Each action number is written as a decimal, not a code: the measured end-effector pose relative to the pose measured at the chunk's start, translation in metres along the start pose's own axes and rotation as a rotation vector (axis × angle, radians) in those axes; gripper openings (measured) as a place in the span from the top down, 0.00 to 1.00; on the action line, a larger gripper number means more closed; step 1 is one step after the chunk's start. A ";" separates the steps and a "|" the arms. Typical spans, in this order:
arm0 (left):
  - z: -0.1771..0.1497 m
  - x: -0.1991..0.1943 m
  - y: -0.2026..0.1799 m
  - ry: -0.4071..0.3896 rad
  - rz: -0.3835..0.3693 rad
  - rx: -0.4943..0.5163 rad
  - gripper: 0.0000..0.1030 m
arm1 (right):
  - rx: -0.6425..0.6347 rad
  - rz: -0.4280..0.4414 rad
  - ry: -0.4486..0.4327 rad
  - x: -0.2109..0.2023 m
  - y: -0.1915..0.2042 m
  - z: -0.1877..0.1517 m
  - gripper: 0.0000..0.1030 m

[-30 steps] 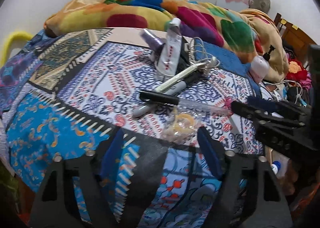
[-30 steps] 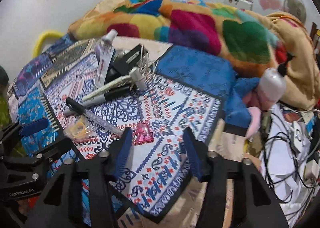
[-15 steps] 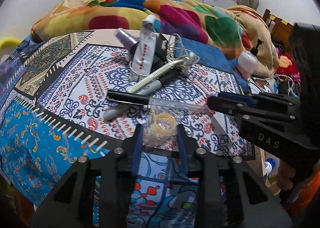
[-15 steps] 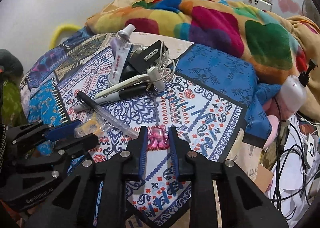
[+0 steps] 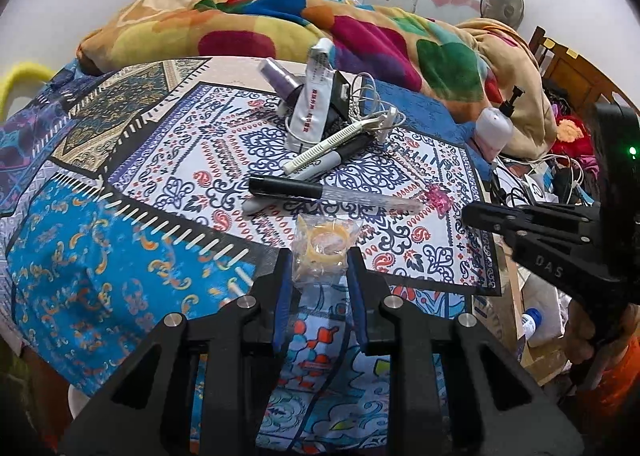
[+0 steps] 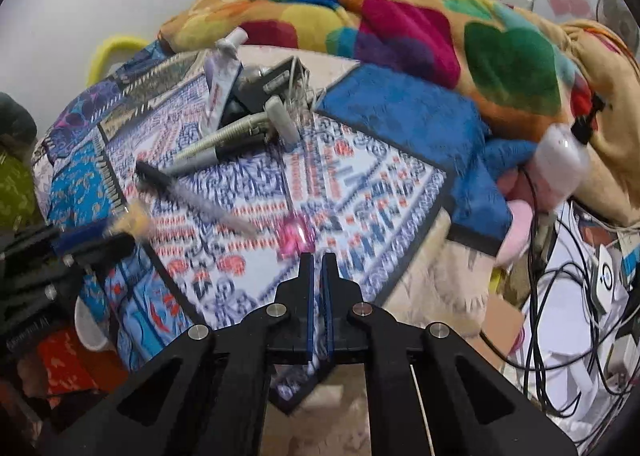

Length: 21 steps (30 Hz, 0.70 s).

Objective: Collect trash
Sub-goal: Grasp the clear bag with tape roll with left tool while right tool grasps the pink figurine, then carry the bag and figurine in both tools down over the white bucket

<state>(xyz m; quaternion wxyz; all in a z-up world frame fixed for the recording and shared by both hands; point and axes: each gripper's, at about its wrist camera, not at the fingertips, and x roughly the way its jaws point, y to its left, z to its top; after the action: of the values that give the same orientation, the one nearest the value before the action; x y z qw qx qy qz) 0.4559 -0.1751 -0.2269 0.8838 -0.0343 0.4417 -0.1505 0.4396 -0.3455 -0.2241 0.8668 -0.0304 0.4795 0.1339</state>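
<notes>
A crumpled clear wrapper with a yellow ring (image 5: 324, 250) lies on the patterned bedspread. My left gripper (image 5: 320, 260) has its blue pads on either side of it, pressing its near end. A pink shiny wrapper (image 6: 295, 236) lies at the spread's right part, also in the left wrist view (image 5: 439, 195). My right gripper (image 6: 317, 260) is shut just behind the pink wrapper, with only a thin slit between the pads; whether the wrapper's edge is pinched is unclear. It shows from the side in the left wrist view (image 5: 470, 211).
A black pen (image 5: 286, 188), a marker (image 5: 340, 157), a white razor (image 5: 344, 135), a white tube (image 5: 312, 103), a purple bottle (image 5: 280, 79) and a charger cable lie further back. A colourful blanket (image 5: 360, 27) is piled behind. A pump bottle (image 6: 560, 163) and tangled cables (image 6: 580, 316) are at right.
My left gripper moved onto the clear wrapper and closed on it. My right gripper closed from wide open to nearly shut at the pink wrapper; the right view is blurred with motion.
</notes>
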 end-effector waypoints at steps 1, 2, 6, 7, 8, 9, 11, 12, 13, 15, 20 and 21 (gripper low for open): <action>0.000 -0.002 0.000 -0.003 0.003 0.001 0.74 | 0.010 -0.007 -0.013 -0.003 -0.002 -0.002 0.96; -0.001 -0.004 0.000 -0.007 0.005 0.003 0.74 | 0.017 -0.003 -0.024 -0.006 -0.003 -0.002 0.95; -0.001 -0.008 0.003 -0.012 0.003 -0.013 0.74 | 0.009 0.034 -0.044 -0.009 0.000 0.004 0.66; -0.001 -0.008 0.004 -0.012 0.001 -0.017 0.74 | 0.001 0.022 -0.056 -0.007 0.002 0.007 0.66; -0.001 -0.008 0.005 -0.012 0.000 -0.022 0.74 | -0.010 0.013 -0.056 -0.005 0.005 0.007 0.66; -0.001 -0.008 0.006 -0.013 -0.001 -0.027 0.74 | -0.020 0.006 -0.048 -0.001 0.007 0.010 0.66; 0.000 -0.007 0.008 -0.012 -0.004 -0.033 0.74 | -0.029 -0.002 -0.037 0.009 0.010 0.013 0.66; 0.000 -0.007 0.009 -0.012 -0.005 -0.038 0.74 | -0.034 0.000 -0.034 0.011 0.012 0.014 0.66; 0.000 -0.007 0.010 -0.011 -0.005 -0.041 0.74 | -0.045 0.001 -0.028 0.015 0.015 0.014 0.66; -0.001 -0.005 0.012 -0.003 -0.010 -0.048 0.74 | -0.076 0.014 -0.022 0.020 0.021 0.012 0.66; -0.002 -0.008 0.015 -0.007 -0.001 -0.053 0.74 | -0.130 -0.034 -0.061 0.021 0.034 0.009 0.80; -0.002 -0.010 0.016 -0.008 0.000 -0.056 0.74 | -0.127 -0.039 -0.059 0.021 0.033 0.009 0.80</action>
<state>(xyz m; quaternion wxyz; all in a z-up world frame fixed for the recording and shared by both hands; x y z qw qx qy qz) 0.4525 -0.1571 -0.2238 0.8843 -0.0597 0.4422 -0.1379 0.4489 -0.3078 -0.2338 0.8793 -0.0906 0.4436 0.1478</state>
